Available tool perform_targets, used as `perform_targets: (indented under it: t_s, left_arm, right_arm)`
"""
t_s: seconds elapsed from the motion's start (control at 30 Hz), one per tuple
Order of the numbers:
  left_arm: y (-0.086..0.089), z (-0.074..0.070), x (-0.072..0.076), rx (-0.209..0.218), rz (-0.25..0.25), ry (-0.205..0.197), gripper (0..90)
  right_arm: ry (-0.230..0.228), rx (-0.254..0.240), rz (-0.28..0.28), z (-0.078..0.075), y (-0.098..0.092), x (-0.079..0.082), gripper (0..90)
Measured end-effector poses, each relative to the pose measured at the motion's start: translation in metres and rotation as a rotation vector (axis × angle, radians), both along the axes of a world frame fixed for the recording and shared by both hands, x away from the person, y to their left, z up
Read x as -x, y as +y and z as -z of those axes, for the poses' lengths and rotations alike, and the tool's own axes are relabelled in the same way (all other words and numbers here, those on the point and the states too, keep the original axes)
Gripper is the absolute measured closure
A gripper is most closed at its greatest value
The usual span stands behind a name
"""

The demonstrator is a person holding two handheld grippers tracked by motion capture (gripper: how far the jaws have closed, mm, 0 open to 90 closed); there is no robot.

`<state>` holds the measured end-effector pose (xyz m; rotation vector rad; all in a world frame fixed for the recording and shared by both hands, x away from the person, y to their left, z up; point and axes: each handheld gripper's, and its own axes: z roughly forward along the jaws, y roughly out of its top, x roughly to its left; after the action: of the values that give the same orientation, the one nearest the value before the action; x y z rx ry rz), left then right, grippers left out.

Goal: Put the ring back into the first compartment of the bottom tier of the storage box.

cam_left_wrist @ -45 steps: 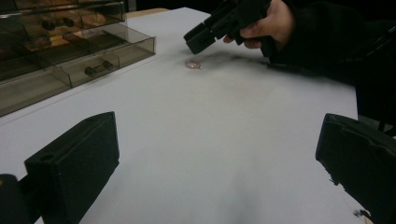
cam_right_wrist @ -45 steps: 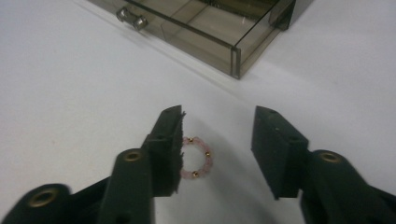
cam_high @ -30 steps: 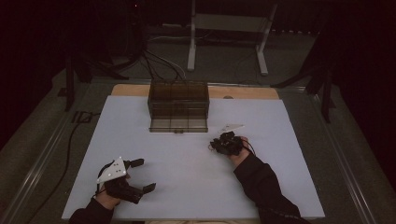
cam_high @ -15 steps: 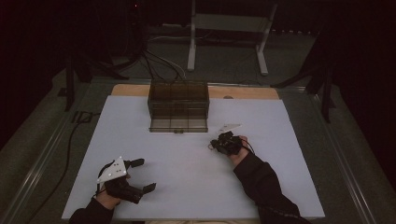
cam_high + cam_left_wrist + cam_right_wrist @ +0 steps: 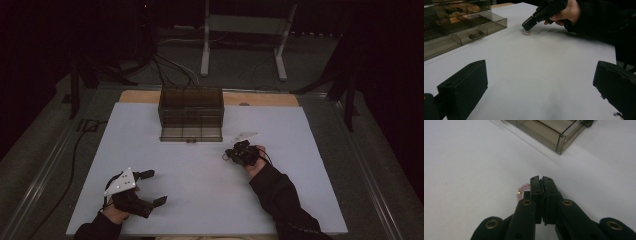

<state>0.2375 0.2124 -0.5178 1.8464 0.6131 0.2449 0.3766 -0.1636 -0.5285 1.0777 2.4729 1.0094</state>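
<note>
A small bracelet of pink beads (image 5: 520, 190) with one gold bead lies on the white table top (image 5: 200, 180), right of centre. My right gripper (image 5: 541, 179) is tilted down with its tip on the table, its jaws pressed together; the beads come out from behind its left jaw. In the left gripper view the bracelet (image 5: 526, 32) sits directly under the tip of the right gripper (image 5: 527, 26). My left gripper (image 5: 153, 188) rests near the front left of the table, jaws wide apart and nothing between them (image 5: 541, 82).
A smoky transparent drawer box (image 5: 191, 107) stands at the back centre, its lowest drawer (image 5: 191, 134) pulled out towards me. The box (image 5: 549, 131) is just beyond the right gripper. A cable (image 5: 75, 150) runs along the table's left side.
</note>
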Motion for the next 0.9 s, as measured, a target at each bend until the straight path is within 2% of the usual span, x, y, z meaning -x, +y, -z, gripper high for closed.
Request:
perform_targets:
  t_s: [0.9]
  left_arm:
    - [-0.001,0.001,-0.001,-0.005,0.001,0.005,0.7]
  right_arm:
    - [-0.007,-0.048,-0.005,-0.02,0.0,0.003,88.2]
